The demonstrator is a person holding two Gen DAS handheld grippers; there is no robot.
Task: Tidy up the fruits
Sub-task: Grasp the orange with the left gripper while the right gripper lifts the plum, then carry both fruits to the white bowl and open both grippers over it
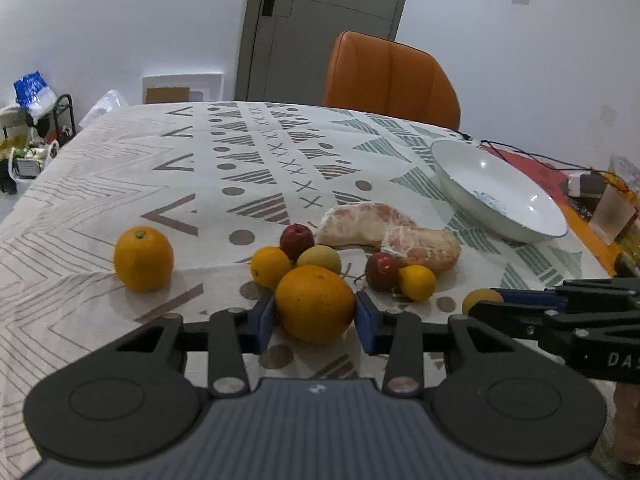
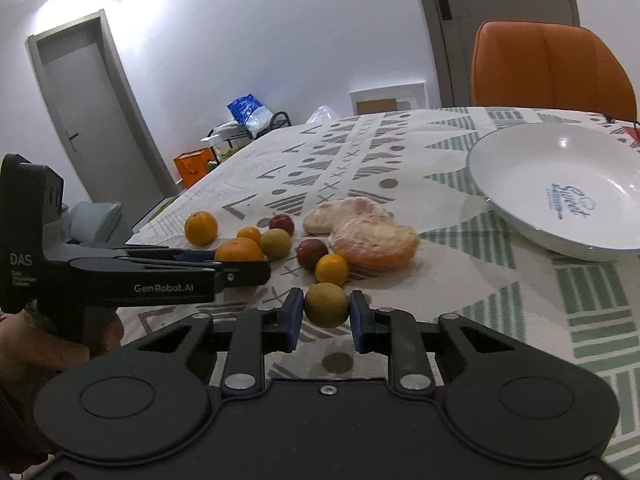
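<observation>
My left gripper (image 1: 315, 314) is shut on a large orange (image 1: 315, 302) at table level. My right gripper (image 2: 325, 308) is shut on a small yellow-green fruit (image 2: 326, 305); it also shows in the left wrist view (image 1: 480, 300). On the cloth lie another orange (image 1: 143, 258), a small orange (image 1: 270, 266), a green fruit (image 1: 319, 259), two red fruits (image 1: 296, 240) (image 1: 382, 271), a small yellow citrus (image 1: 417, 282) and two peeled pomelo pieces (image 1: 366, 224) (image 1: 424, 246). A white bowl (image 1: 460, 188) stands empty at the right.
An orange chair (image 1: 390, 76) stands behind the table's far edge. A cup (image 1: 612, 216) and cables lie at the far right. The patterned tablecloth (image 1: 240, 152) stretches behind the fruit. A door and floor clutter are at the left.
</observation>
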